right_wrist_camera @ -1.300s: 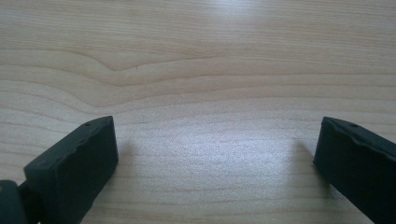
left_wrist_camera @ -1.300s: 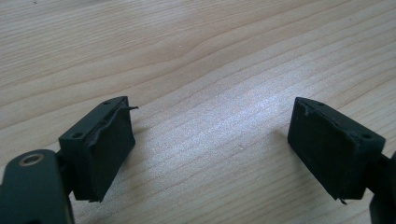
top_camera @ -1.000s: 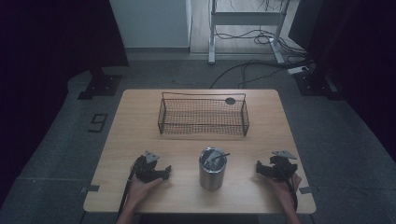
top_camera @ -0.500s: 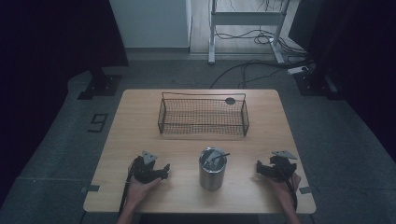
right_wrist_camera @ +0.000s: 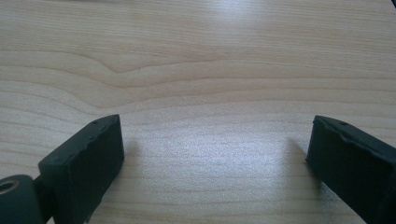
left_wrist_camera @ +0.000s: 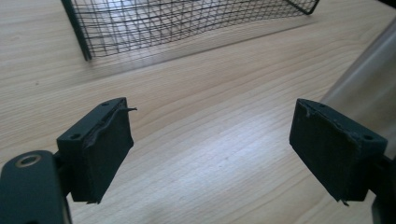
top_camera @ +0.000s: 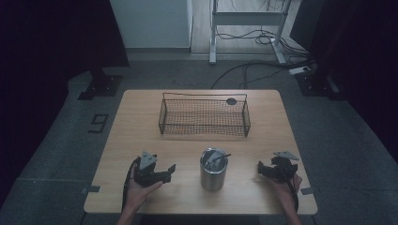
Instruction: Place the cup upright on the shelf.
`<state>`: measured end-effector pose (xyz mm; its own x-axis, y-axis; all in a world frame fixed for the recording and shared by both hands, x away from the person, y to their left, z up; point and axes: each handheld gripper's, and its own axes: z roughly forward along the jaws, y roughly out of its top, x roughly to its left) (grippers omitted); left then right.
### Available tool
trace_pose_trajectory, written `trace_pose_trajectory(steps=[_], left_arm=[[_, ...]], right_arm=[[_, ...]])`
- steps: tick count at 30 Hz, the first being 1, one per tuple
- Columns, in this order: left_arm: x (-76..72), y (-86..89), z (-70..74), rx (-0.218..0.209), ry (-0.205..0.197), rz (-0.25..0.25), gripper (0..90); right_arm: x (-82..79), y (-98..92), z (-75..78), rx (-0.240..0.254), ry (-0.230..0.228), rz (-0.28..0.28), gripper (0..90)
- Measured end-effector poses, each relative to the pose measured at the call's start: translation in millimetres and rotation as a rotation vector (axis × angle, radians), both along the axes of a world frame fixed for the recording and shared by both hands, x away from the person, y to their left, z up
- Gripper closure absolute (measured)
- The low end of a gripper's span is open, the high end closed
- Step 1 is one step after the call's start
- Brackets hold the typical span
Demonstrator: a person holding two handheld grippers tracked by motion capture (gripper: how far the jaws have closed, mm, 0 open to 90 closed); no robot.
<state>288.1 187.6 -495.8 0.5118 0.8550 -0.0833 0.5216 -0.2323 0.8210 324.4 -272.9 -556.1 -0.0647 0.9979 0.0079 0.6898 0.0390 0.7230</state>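
My left gripper (top_camera: 167,172) rests on the wooden table (top_camera: 141,122) at the front left, held by a hand, its jaws open and aimed right toward a metal cup (top_camera: 213,174). Several utensils (top_camera: 217,158) stand in the cup. In the left gripper view the gripper (left_wrist_camera: 215,137) holds nothing, and the cup (left_wrist_camera: 369,70) rises at the right edge. My right gripper (top_camera: 261,170) lies at the front right, pointing left toward the cup. Its jaws (right_wrist_camera: 212,156) are wide open over bare wood.
A black wire basket (top_camera: 204,127) stands at the back middle of the table, also ahead of the left gripper as the basket (left_wrist_camera: 187,23). A small dark disc (top_camera: 231,101) sits by its far right corner. Cables (top_camera: 244,70) lie on the floor beyond.
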Motion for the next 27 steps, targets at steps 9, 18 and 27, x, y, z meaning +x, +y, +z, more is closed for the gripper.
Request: trace_pose_trajectory(steps=[9, 18, 27], left_arm=[[-8.0, -11.4, 6.7, -0.022, -0.001, -0.044, 13.0], [-17.2, -25.1, 13.2, -0.048, -0.005, -0.115, 12.2], [-26.9, -48.9, 10.9, -0.019, 0.002, -0.187, 10.9]], right_arm=[[0.1, -0.1, 0.2, 0.002, -0.003, -0.002, 5.0], [0.1, -0.1, 0.2, 0.003, -0.003, -0.001, 5.4], [-0.1, -0.5, 0.2, 0.002, -0.006, -0.002, 6.1]])
